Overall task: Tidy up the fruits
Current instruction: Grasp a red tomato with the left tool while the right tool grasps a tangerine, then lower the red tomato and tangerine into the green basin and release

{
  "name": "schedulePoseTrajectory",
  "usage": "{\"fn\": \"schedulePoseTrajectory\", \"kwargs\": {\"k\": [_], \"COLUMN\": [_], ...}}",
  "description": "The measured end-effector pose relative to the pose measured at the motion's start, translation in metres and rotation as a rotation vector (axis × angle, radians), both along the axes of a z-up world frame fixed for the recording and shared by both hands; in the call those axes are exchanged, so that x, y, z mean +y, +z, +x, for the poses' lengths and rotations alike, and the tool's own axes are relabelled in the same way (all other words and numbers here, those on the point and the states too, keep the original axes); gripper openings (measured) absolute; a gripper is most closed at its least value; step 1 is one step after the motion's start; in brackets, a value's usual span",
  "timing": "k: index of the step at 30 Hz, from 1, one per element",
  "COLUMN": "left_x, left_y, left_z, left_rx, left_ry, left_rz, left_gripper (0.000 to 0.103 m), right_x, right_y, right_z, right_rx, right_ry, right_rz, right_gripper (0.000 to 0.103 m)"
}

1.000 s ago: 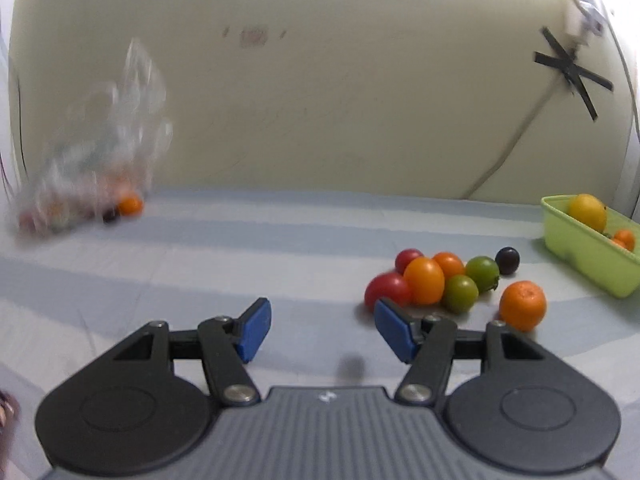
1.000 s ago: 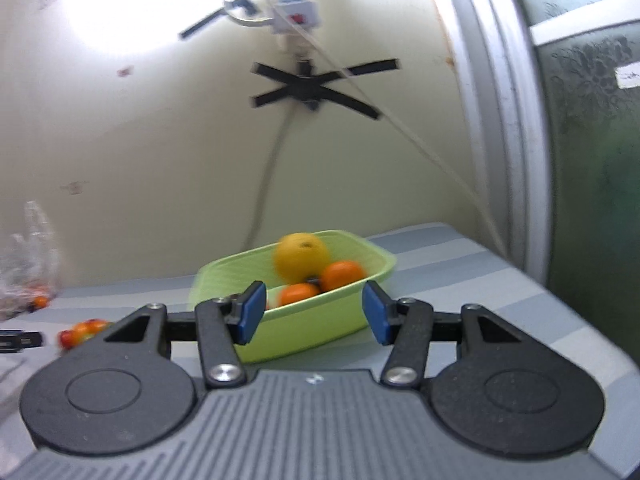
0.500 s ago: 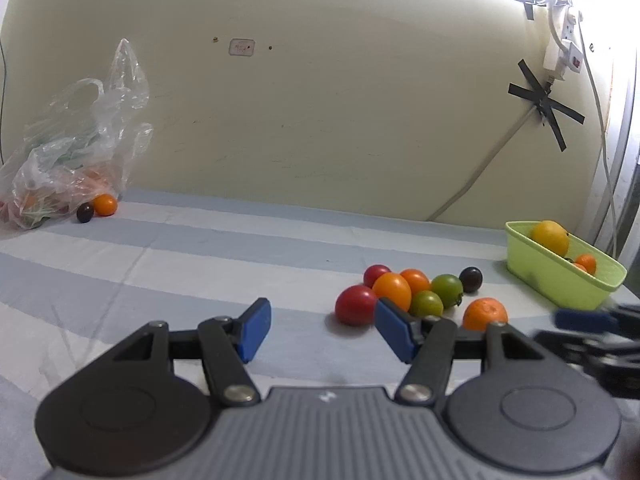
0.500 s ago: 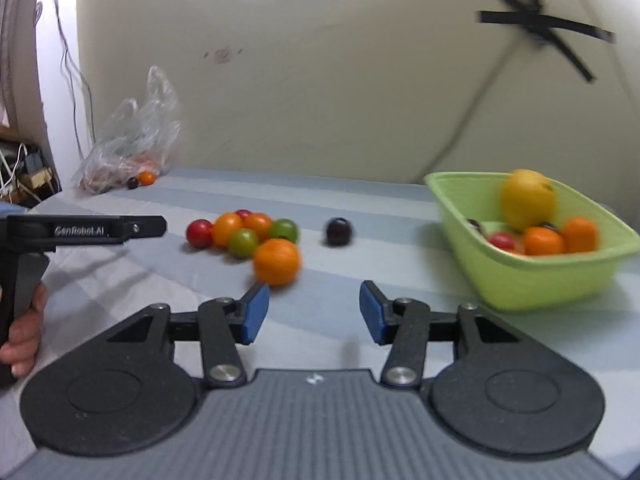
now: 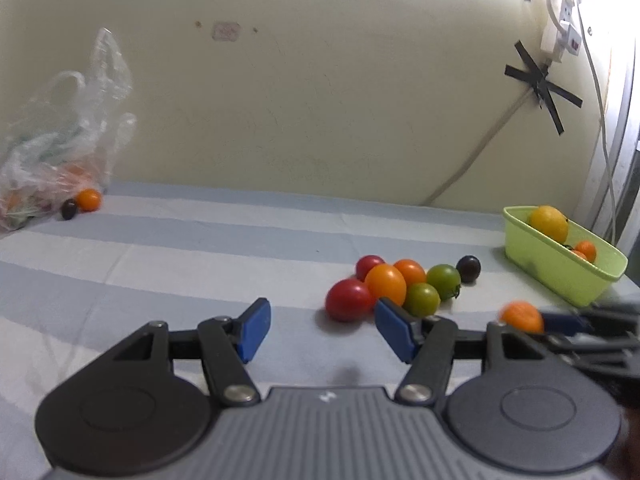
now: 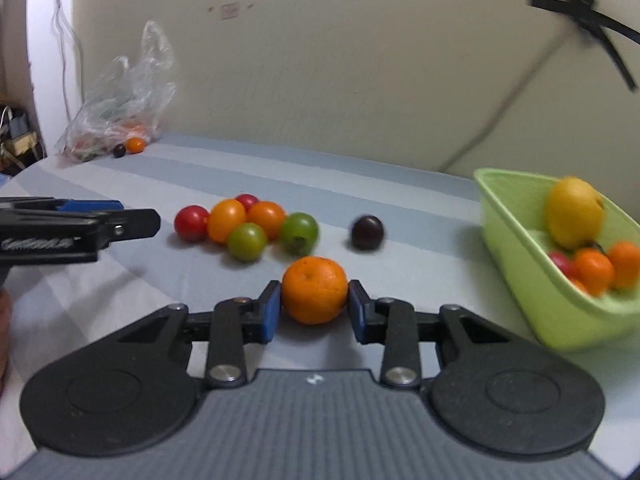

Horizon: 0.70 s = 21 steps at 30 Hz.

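- Our right hand-held gripper point(image 6: 314, 312) is closing, its blue pads already against both flanks of the round, dimpled mandarin point(image 6: 314, 289) on the striped counter point(image 6: 420, 248)
- The green plastic basket point(image 6: 532, 292) lies near, to its right
- Our left hand-held gripper point(image 5: 320, 326) hangs released by the glossy tomatoes point(image 5: 394, 286), farther from the basket

R gripper point(image 6: 314, 311) swung from basket point(image 6: 520, 264) over to loose fruit, dropped behind the orange point(image 6: 314, 290); jaws were closing, pads now touching it both sides. L view shifted only slightly.
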<state>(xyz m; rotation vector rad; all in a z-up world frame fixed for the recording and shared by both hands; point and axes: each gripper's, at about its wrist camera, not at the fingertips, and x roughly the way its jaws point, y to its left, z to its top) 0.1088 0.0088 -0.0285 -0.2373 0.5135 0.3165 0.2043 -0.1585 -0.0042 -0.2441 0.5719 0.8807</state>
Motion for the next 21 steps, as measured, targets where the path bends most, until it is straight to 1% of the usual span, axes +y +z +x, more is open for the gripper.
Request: {"fn": "schedulePoseTrajectory", "kwargs": {"k": [2, 4, 5, 6, 7, 9, 10, 12, 14, 16, 18, 20, 21], "left_x": [0.003, 0.005, 0.004, 0.003, 0.001, 0.000, 0.001, 0.006, 0.010, 0.007, -0.002, -0.010, -0.016], "left_y": [0.000, -0.002, -0.004, -0.005, -0.006, -0.006, -0.007, -0.009, -0.010, -0.010, -0.009, -0.005, -0.004], "left_z": [0.009, 0.021, 0.025, 0.029, 0.030, 0.029, 0.028, 0.028, 0.025, 0.022, 0.018, 0.011, 0.004], "left_rx": [-0.003, 0.028, 0.044, 0.056, 0.063, 0.065, 0.064, 0.066, 0.049, 0.047, 0.041, 0.021, 0.010], "left_ry": [-0.007, -0.052, -0.081, -0.110, -0.135, -0.145, -0.144, -0.143, -0.147, -0.137, -0.129, -0.139, -0.154], "left_rz": [-0.007, -0.027, -0.037, -0.041, -0.042, -0.039, -0.049, -0.094, -0.128, -0.110, -0.067, -0.034, -0.032], "left_gripper": [0.060, 0.060, 0.059, 0.056, 0.056, 0.055, 0.053, 0.029, 0.029, 0.028, 0.028, 0.028, 0.028], "right_x": [-0.018, -0.027, -0.029, -0.031, -0.032, -0.029, -0.028, -0.026, -0.027, -0.028, -0.030, -0.032, -0.034], "right_y": [0.000, -0.001, -0.001, -0.002, -0.002, -0.002, -0.002, -0.003, -0.003, -0.002, -0.003, -0.002, -0.002], "right_z": [-0.003, -0.004, -0.004, -0.004, -0.004, -0.003, -0.003, -0.001, 0.000, -0.001, -0.002, -0.003, -0.004], "right_rx": [0.017, 0.027, 0.029, 0.029, 0.029, 0.030, 0.029, 0.037, 0.043, 0.040, 0.035, 0.031, 0.030], "right_ry": [-0.020, -0.036, -0.041, -0.044, -0.045, -0.042, -0.040, -0.039, -0.040, -0.041, -0.045, -0.052, -0.054], "right_rz": [0.018, 0.031, 0.035, 0.040, 0.041, 0.033, 0.033, 0.039, 0.045, 0.046, 0.050, 0.059, 0.062], "right_gripper": [0.038, 0.038, 0.038, 0.038, 0.038, 0.038, 0.038, 0.038, 0.038, 0.038, 0.038, 0.038, 0.038]}}
